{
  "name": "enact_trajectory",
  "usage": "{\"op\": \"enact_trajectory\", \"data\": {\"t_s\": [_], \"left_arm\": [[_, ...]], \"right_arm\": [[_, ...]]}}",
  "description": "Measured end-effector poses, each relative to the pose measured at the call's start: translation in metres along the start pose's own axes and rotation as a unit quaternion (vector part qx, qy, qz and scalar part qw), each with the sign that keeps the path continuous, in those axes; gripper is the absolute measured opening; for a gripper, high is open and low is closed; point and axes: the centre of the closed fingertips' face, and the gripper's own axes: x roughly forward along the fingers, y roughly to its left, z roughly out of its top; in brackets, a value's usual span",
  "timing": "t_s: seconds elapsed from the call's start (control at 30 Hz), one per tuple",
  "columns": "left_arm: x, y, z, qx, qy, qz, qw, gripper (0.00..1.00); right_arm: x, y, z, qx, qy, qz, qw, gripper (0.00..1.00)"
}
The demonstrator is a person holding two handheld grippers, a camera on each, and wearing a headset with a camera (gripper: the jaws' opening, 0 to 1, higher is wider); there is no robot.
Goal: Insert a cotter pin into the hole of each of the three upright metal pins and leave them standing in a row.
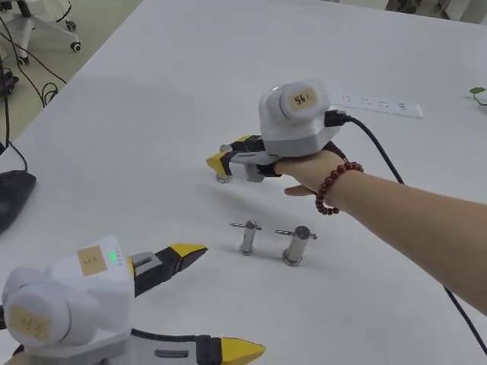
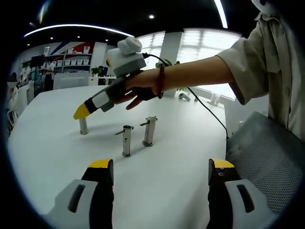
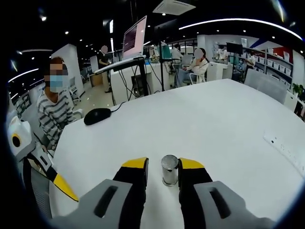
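The white worktop (image 1: 152,114) runs wide under everything. A white power strip (image 1: 380,104) lies flat near its far right edge, and a green leaf (image 1: 478,93) pokes in just beyond it. A black computer mouse (image 1: 14,194) sits at the left edge. On the floor beyond that edge, dark cables (image 1: 27,72) trail beside a wheeled chair base (image 1: 53,34). In the right gripper view a person in a striped top (image 3: 55,114) sits beside the worktop, with a monitor (image 3: 135,37) farther back.

The right hand-held gripper (image 1: 219,158) is held out level at the end of an outstretched bare forearm (image 1: 411,217), its jaws drawn close with only a narrow gap between them. The left hand-held gripper (image 1: 222,300) sits nearer the person, jaws spread wide apart.
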Motion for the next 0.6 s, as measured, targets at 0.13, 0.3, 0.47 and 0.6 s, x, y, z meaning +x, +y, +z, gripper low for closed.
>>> {"op": "enact_trajectory", "data": {"t_s": [0.13, 0.3, 0.47, 0.6], "left_arm": [[0.0008, -0.0004, -0.0031, -0.001, 0.006, -0.001, 1.0, 0.8], [0.0012, -0.0016, -0.0036, -0.003, 0.006, -0.004, 1.0, 0.79], [0.0004, -0.0005, -0.0028, -0.002, 0.006, -0.003, 1.0, 0.79], [-0.0005, 0.0003, -0.0048, 0.0, 0.011, -0.001, 0.9999, 0.78]], "right_arm": [[-0.0003, -0.0009, 0.0001, 0.002, -0.003, -0.004, 1.0, 0.24], [-0.0012, -0.0044, -0.0004, 0.002, -0.005, -0.012, 0.9999, 0.18], [-0.0008, -0.0075, -0.001, -0.005, -0.004, -0.014, 0.9999, 0.15], [0.0005, -0.0091, -0.0008, -0.005, -0.003, -0.016, 0.9999, 0.14]]}}
